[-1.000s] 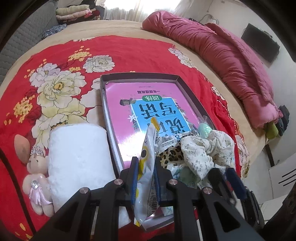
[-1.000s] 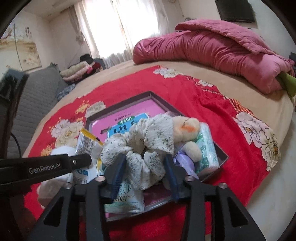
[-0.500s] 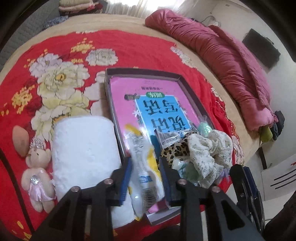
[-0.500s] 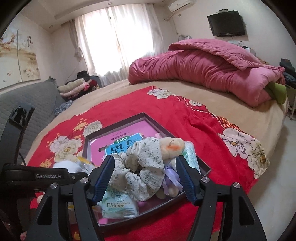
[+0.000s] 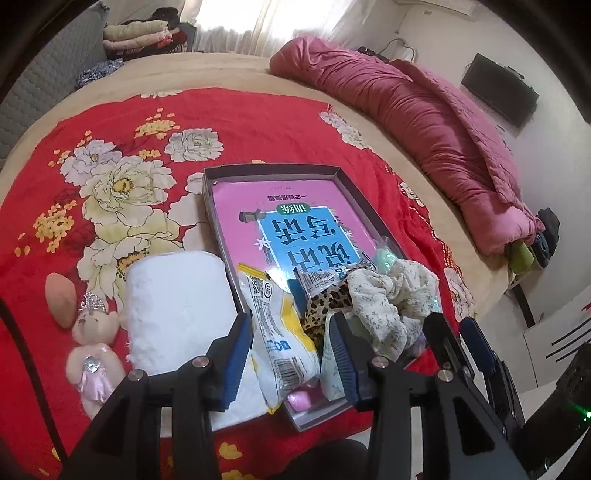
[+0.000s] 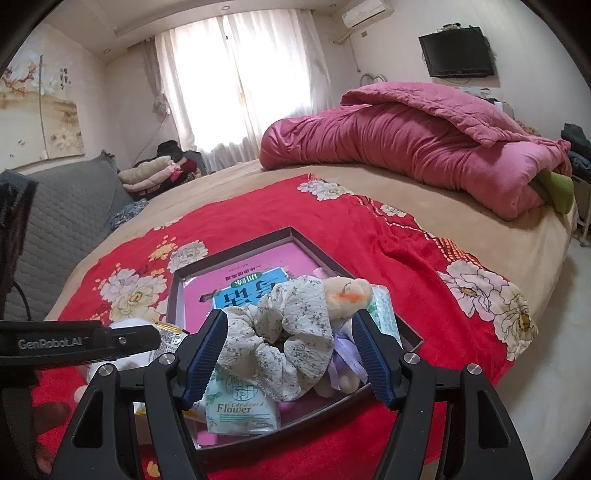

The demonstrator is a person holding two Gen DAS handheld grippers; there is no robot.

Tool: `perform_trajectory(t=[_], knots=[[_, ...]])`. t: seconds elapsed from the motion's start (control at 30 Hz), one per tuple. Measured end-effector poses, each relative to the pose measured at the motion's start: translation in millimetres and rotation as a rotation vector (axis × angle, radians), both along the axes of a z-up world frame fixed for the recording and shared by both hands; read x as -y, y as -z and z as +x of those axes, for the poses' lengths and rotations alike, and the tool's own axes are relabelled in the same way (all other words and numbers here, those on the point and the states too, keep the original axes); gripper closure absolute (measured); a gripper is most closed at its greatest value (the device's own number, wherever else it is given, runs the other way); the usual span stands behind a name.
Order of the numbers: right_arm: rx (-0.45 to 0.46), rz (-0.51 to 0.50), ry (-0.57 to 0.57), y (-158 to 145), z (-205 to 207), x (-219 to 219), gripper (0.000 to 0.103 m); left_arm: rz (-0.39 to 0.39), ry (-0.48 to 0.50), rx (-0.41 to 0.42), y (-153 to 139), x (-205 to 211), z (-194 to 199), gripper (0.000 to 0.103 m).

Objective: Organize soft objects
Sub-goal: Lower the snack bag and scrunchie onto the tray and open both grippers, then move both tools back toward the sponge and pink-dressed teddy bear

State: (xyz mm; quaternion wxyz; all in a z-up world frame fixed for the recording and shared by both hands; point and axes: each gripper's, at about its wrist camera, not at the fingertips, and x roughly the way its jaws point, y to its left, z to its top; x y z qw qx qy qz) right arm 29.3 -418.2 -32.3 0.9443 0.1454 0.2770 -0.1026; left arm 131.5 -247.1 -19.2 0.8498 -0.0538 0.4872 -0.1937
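A dark tray [image 5: 210,206] with a pink book [image 5: 295,199] in it lies on the red flowered bedspread. A yellow and white snack packet [image 5: 284,332] lies flat in the tray's near left corner. My left gripper [image 5: 288,321] straddles it, its jaws opening, the pads clear of the packet. A floral scrunchie [image 6: 280,339] tops a pile holding a leopard-print scrunchie [image 5: 328,302], a "Flower" tissue pack [image 6: 240,406] and a peach plush [image 6: 347,295]. My right gripper [image 6: 288,317] stands open around the floral scrunchie without gripping it.
Left of the tray lie a white towel roll [image 5: 177,310], a small bear plush [image 5: 94,354] and a beige sponge [image 5: 61,302]. A rolled pink duvet [image 5: 424,122] fills the far right of the bed. Folded clothes [image 5: 140,35] sit at the back. The bed's edge and the floor are at right.
The left jaws let go of the upright snack packet, which dropped flat into the tray, and the gripper rose. The right jaws spread off the floral scrunchie and lifted.
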Motion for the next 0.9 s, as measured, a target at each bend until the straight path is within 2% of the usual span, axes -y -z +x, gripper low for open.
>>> perform_trajectory(t=[0.5,0.77,0.9], knots=[[0.014,-0.072,-0.023,-11.8,-8.6,-17.9,0.030,0.020,-0.006,0.060,-16.8,-28.8,-30.3,0.056],[0.027,-0.110,-0.077,-25.5,-13.3,-42.4,0.030,0.009,-0.068,0.082,-21.3,-77.2,-41.1,0.055],[0.041,-0.127,-0.141,-34.9,-14.4,-63.5,0.030,-0.015,-0.115,0.077,-23.3,-110.1,-43.9,0.055]])
